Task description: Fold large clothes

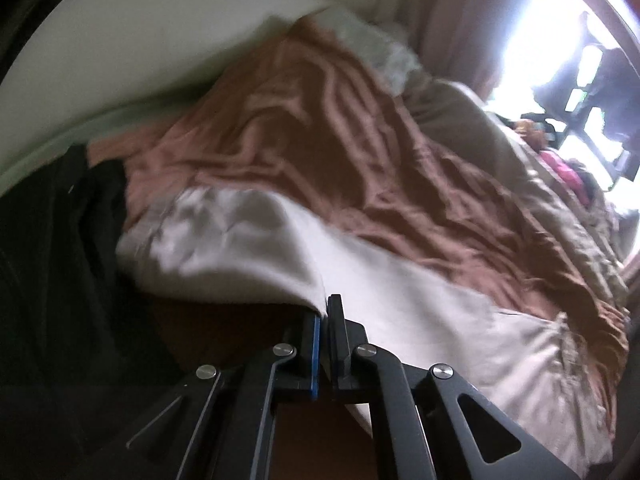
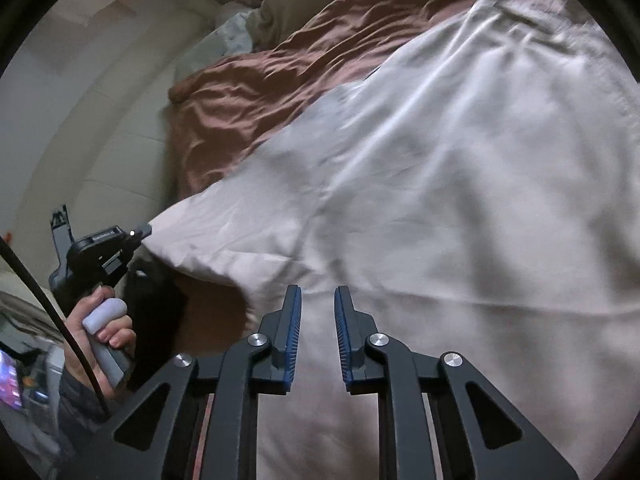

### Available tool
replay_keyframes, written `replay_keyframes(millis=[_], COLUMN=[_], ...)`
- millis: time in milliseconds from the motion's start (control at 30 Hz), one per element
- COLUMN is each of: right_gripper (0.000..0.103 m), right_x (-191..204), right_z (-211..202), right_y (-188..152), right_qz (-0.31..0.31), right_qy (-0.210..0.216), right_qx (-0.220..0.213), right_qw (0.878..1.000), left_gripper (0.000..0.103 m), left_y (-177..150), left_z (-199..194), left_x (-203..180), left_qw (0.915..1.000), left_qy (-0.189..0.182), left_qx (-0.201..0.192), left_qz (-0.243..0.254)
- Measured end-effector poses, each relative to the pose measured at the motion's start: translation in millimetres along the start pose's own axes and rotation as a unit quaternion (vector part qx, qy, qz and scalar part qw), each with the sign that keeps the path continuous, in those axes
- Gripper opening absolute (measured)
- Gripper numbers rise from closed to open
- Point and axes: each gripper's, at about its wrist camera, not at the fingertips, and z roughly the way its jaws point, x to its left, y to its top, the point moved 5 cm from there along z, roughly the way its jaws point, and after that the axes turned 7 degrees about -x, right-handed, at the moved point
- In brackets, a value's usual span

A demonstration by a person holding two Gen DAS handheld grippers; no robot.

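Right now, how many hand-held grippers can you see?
2. The left hand-held gripper is pinching a corner of the pale cream cloth garment on the rust-brown bedsheet. The right hand-held gripper is open above the garment's near edge.

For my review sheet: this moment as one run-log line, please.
left hand-held gripper: shut on white garment edge | right hand-held gripper: open above garment, nothing gripped | brown bedspread: underneath

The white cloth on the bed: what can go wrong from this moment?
1. The left claw pinches only the edge of the white cloth; it may slip out when lifted.
2. The right claw stands open above the cloth, so one corner carries all the pull and the fold may go crooked.
3. The wrinkled brown sheet underneath may drag along.
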Motion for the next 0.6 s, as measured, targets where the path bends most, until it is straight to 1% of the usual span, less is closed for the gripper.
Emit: replay_keyframes(millis=[33, 67, 167, 233, 367, 400, 433, 500, 600], right_gripper=[0.014, 0.014, 0.014, 0.01, 0.006, 0.006, 0.003, 0.002, 0.002], right_x=[1, -3, -11, -17, -25, -27, -29, -31, -33], right_z=[9, 16, 41, 56, 84, 92, 102, 113, 110], right_y=[-1, -1, -5, -8, -9, -10, -11, -8, 0], right_qz=[0.014, 0.021, 0.053, 0.075, 0.106, 0.112, 0.117, 0.102, 0.077], right_qy=[0.016, 0.022, 0.046, 0.059, 0.085, 0.084, 0.084, 0.068, 0.044], right_qx=[0.004, 0.008, 0.027, 0.036, 0.054, 0.063, 0.074, 0.083, 0.087], right_qw=[1.0, 1.0, 0.997, 0.995, 0.989, 0.988, 0.987, 0.989, 0.992], left_gripper=[0.003, 0.003, 0.003, 0.003, 0.003, 0.003, 0.003, 0.003, 0.003], left_y=[3, 7, 14, 15, 19, 19, 19, 18, 16], left_z=[-4, -10, -23, -26, -31, -33, -37, -42, -54], left_x=[-6, -13, -29, -34, -47, -52, -58, -69, -87], left_qw=[0.9999, 0.9996, 0.9981, 0.9975, 0.9959, 0.9952, 0.994, 0.9919, 0.9881], left_qy=[-0.012, -0.025, -0.045, -0.056, -0.079, -0.086, -0.096, -0.112, -0.138], left_qx=[-0.003, -0.008, -0.017, -0.014, -0.01, -0.011, -0.013, -0.01, -0.013], left_qz=[0.005, 0.013, 0.037, 0.039, 0.043, 0.046, 0.052, 0.059, 0.068])
